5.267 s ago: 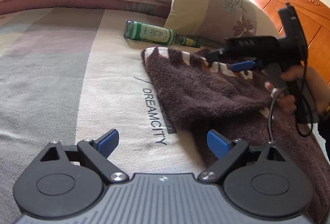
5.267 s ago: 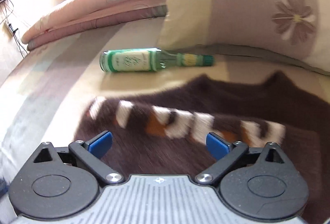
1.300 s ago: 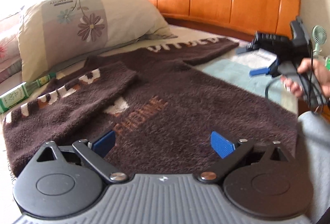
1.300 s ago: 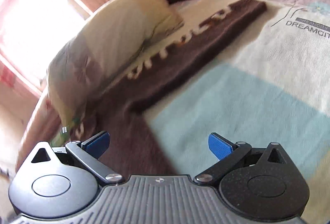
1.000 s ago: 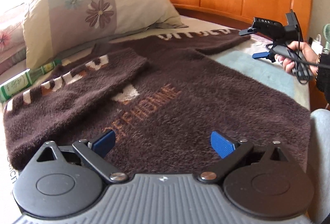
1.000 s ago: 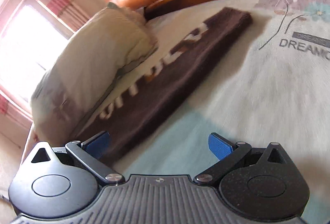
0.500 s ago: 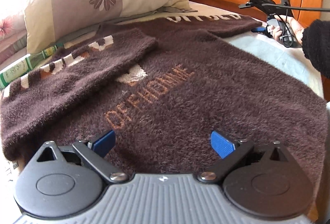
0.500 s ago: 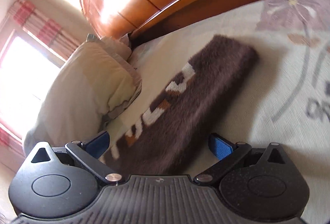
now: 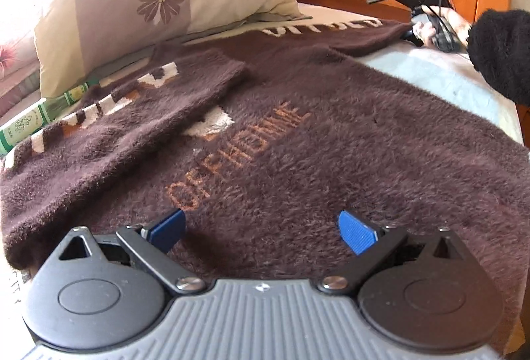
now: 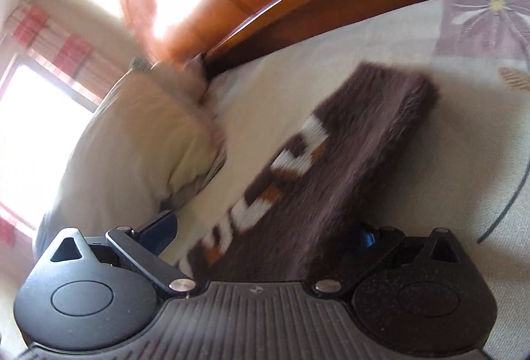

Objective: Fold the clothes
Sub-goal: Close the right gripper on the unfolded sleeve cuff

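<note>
A brown sweater (image 9: 331, 134) lies flat on the bed (image 9: 440, 78). The left gripper (image 9: 261, 227) hovers released above its hem; the right gripper (image 10: 265, 234), spread, straddles the outstretched sleeve (image 10: 347, 154) at one o'clock.

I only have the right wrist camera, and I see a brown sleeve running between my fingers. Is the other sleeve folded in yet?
Observer: Yes. In the left wrist view, the other sleeve lies folded across the chest of the sweater.
Operator: Where is the left hand-held gripper?
Observer: The left hand-held gripper is open over the lower part of the sweater, near the orange lettering, and holds nothing.
Operator: Is anything lying near the sweater?
Observer: A green bottle lies beside the folded sleeve, at the foot of the pillow.
</note>
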The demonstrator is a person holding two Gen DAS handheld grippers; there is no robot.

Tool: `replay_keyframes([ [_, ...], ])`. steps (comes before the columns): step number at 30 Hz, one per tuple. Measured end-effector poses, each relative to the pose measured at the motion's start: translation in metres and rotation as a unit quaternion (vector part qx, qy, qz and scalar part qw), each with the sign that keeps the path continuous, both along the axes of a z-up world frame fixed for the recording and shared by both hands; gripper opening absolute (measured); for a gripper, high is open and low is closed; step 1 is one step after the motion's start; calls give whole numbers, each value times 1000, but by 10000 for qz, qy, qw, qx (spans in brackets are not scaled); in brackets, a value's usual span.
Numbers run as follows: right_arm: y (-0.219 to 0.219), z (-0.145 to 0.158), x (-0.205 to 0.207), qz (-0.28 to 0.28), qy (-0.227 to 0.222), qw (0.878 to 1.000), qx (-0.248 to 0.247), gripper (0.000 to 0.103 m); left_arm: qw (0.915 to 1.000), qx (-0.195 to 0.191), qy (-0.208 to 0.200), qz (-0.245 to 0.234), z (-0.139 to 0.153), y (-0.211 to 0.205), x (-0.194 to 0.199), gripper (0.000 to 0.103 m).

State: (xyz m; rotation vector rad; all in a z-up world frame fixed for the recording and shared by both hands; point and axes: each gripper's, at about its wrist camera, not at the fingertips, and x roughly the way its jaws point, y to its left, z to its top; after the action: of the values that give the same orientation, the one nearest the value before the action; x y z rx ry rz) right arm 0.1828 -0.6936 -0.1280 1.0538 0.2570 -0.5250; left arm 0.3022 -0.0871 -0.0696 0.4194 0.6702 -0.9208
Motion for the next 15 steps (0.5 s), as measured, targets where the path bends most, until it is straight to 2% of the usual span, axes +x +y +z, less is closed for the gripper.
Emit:
replay_keyframes([
  [3,-4,-7,-6,-92,-251,9995,-162,93,9999,-66,97,-40,-3,1,1,99],
  [8,-13,-14,-6,-317,-116,9986,-404,67,10000,-37,48,-68,-3,1,0,99],
  [11,-14,-21,-14,-469,-62,9980,-420,39,9999,-75,90,-39,-3,2,1,99],
  [12,-15,-26,-18,-591,-40,9975,-376,19,9999,-79,93,-40,-3,2,2,99],
  [13,-17,-30,-22,-682,-85,9972,-285,13,9999,-72,77,-38,-3,2,2,99],
  [15,-19,-31,-24,-739,-168,9969,-192,13,9999,-71,67,-57,-2,1,2,99],
])
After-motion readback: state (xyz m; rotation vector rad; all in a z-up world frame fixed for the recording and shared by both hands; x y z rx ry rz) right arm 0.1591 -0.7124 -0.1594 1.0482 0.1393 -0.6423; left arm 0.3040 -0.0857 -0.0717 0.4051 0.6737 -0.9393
